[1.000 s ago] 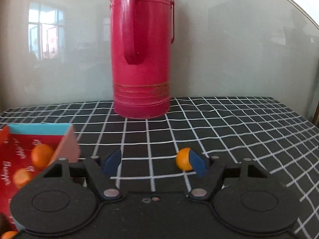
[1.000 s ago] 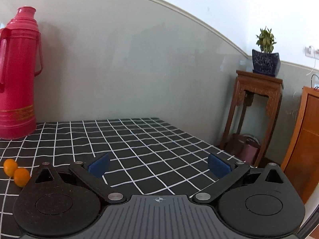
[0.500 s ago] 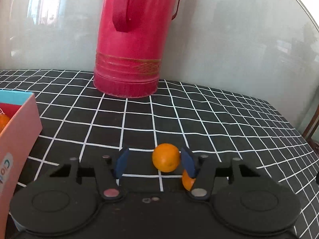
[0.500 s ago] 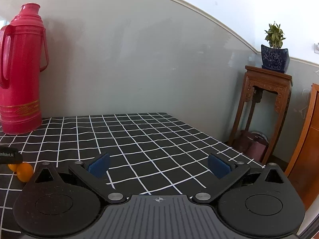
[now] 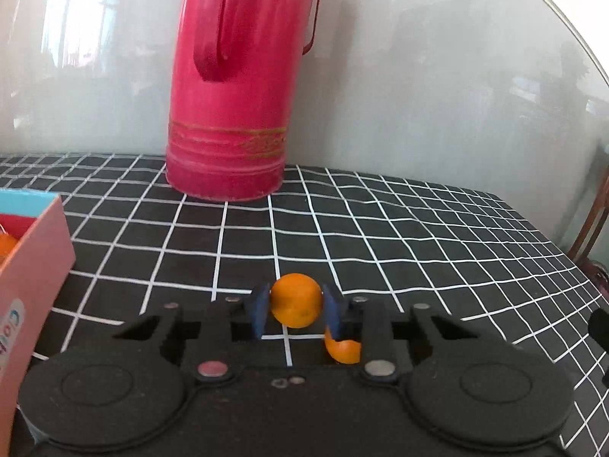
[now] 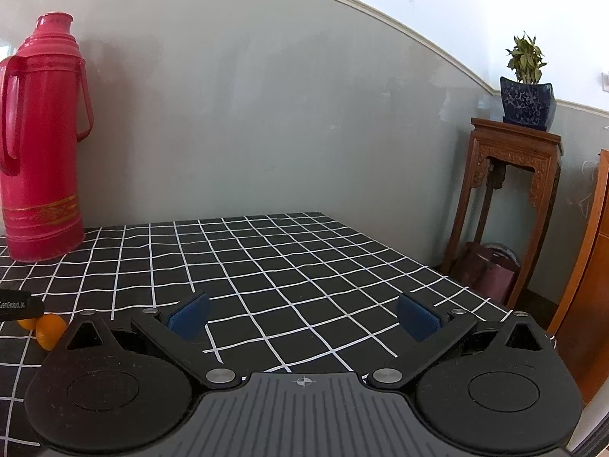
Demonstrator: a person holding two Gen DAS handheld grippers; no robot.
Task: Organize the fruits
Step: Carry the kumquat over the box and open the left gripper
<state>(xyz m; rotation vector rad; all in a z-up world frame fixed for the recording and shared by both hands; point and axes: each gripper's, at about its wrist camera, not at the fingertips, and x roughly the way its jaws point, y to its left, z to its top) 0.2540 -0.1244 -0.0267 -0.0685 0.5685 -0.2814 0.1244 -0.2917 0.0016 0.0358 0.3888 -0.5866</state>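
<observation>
The left tool (image 5: 293, 310) has been closed since half a second ago: its blue pads, then wide of the small orange (image 5: 295, 305), are now pressed against both its sides. A second orange (image 5: 342, 350) is left just right of and below it on the tabletop (image 5: 418, 247). The fruit box (image 5: 34, 266) sits to the tool's left; transfer there is judged next. The right tool (image 6: 302, 318) is held wide open, empty.

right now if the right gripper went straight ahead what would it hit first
Nothing close: the right gripper is open over bare tablecloth, and the way ahead looks free up to the grey wall. The thermos stands well off to the left, though depth is hard to judge.
</observation>
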